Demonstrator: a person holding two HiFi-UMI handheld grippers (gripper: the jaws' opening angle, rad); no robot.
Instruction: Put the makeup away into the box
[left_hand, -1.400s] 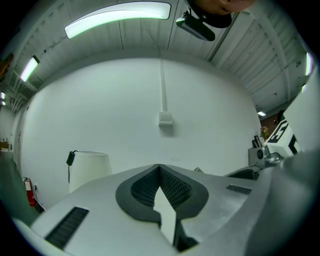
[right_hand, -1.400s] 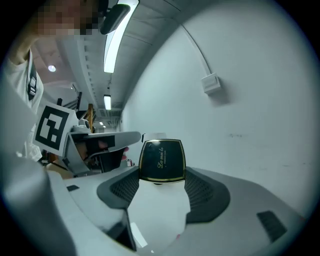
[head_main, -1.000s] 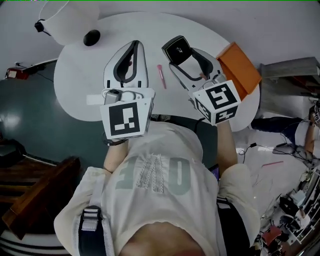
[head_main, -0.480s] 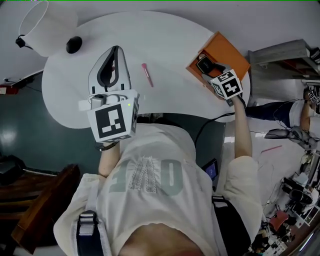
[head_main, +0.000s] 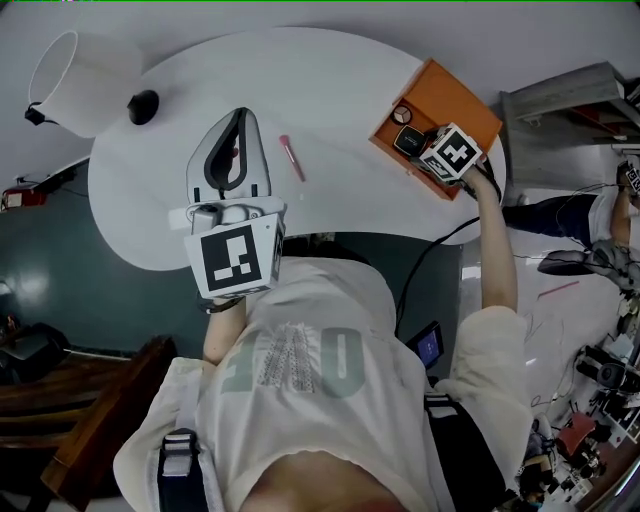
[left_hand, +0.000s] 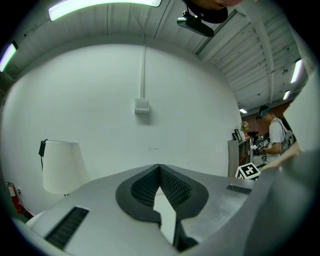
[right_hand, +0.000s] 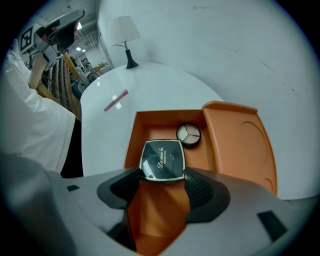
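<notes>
The right hand-held gripper (right_hand: 162, 176) is pointing steeply down and clamping a black square compact (right_hand: 162, 159) by its two side edges, holding it over the open tray of the orange box (right_hand: 150, 125). Its own view is giving what the head view barely shows: the compact's gold rim, and a round compact (right_hand: 189, 134) lying in the tray just beyond it, apart from it. Whether the black compact is touching the box floor cannot be told. The box's lid (right_hand: 240, 145) is lying open to the right in that view.

The head view is showing the box sitting at the right edge of the table (head_main: 330, 80). It also shows the left hand-held gripper (head_main: 238, 118) hovering level over the table, well apart from the box. Only the left gripper view is showing that its jaws are meeting at the tips with nothing between them.

Farther out, a pink stick (head_main: 291, 158) is lying on the table between the two grippers. A white lamp (head_main: 75, 68) is standing at the table's far left end.
</notes>
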